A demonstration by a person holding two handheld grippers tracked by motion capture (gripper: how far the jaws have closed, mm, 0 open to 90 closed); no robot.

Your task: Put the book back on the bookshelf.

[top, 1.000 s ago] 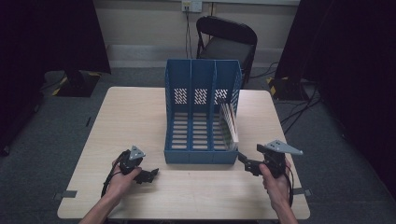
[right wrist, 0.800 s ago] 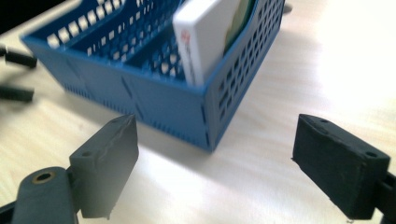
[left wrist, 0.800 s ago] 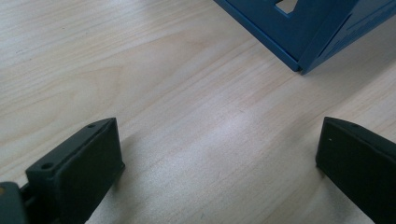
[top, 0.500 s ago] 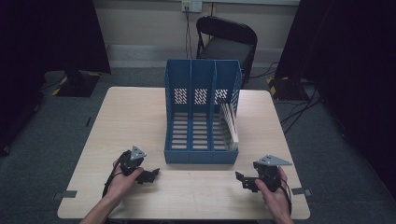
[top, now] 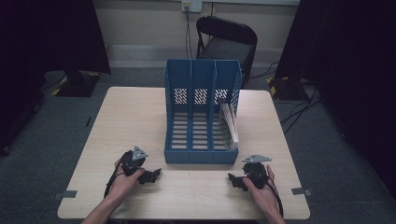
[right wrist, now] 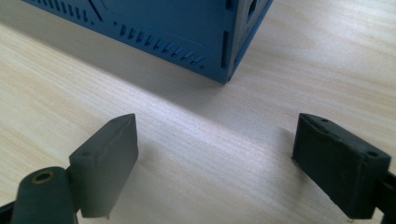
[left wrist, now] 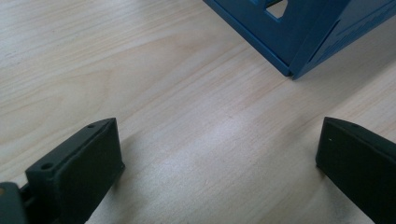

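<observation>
The fingers (left wrist: 84, 172) of the left gripper (top: 150, 176) are spread wide with nothing between them, and the fingers (right wrist: 341, 163) of the right gripper (top: 236, 181) are likewise released over bare worktop (top: 135, 116). Both grippers are held low, near the front corners of the blue file rack (top: 201, 116), which stands mid-worktop. Papers (top: 229, 122) are seen leaning in its right compartment.
</observation>
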